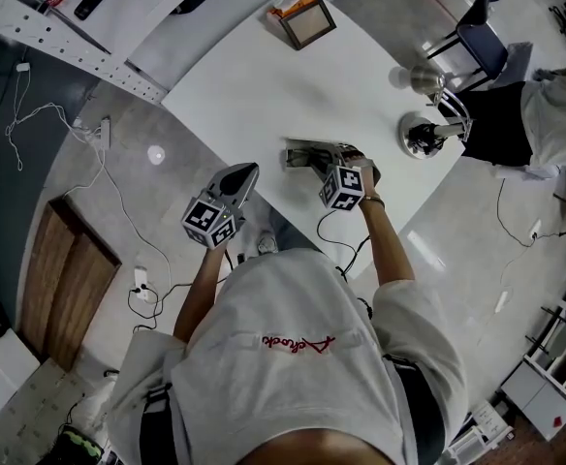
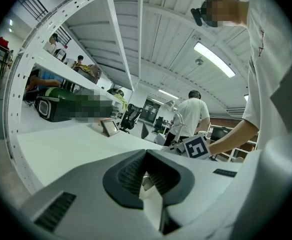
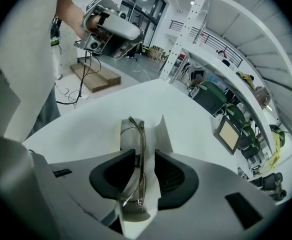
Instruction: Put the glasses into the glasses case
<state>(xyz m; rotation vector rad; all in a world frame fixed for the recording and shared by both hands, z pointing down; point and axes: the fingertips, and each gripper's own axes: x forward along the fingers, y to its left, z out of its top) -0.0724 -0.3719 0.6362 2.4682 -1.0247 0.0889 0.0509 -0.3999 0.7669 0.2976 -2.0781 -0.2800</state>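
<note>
Release step: right tool (image 3: 145, 159) wide, glasses (image 3: 142, 144) loose between pads, apparently in glasses case (image 1: 307, 155) on counter (image 1: 264, 76). Left tool (image 2: 146, 173) narrow, empty, off counter. Next: back right tool off clean, close case.

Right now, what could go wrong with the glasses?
1. The glasses stand on edge between the open jaws of the right gripper. Pulling away carelessly might hook the frame and drag it along.
2. The glasses case sits close to the near edge of the table. The left gripper hangs off the table and isn't steadying the case, so a bump could perhaps knock it off.
</note>
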